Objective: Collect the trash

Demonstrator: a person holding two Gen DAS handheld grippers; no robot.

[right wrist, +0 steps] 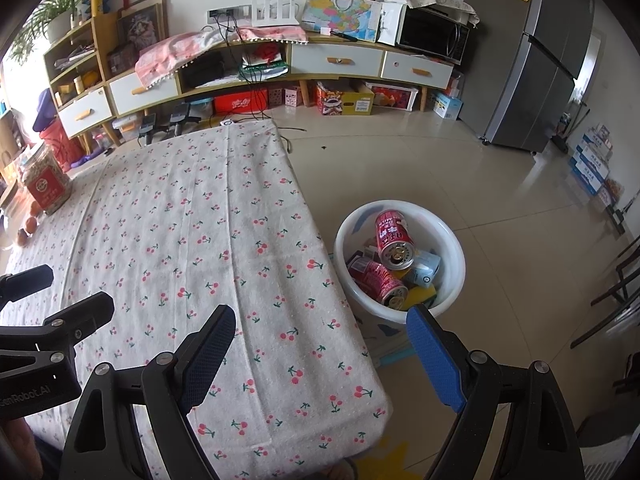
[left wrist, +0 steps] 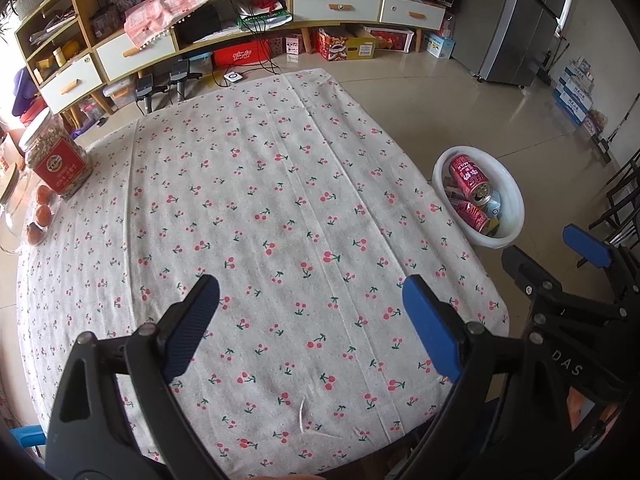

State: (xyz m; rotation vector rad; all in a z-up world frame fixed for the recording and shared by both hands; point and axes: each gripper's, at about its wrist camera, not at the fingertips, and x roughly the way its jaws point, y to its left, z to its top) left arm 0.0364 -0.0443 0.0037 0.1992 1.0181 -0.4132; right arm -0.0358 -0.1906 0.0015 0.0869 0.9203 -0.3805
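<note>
We hold the left gripper [left wrist: 310, 300] over the near half of the table [left wrist: 280, 160], its blue pads spread wide with nothing but the cherry-print cloth between them, which reads to us as a hand with no work left there. Our right gripper [right wrist: 320, 322] hangs above the table's near right corner, its jaws likewise spread and empty, aimed partly past the right edge toward the floor; we judge it is parked there because that edge is the side from which things drop into the bin. Just off that right edge, on the tiled floor, stands the white basin [right wrist: 344, 232], set close so that trash can be carried over in one short move. Inside it lie the red cans [right wrist: 390, 240], a pale blue can and what looks like a yellow sponge, piled loosely against each other. That is where the trash is now, so the task looks about finished. At the far left corner a jar with a red label [left wrist: 56, 156] and some small orange fruits [left wrist: 42, 214] remain, probably kept as belongings, not rubbish.
</note>
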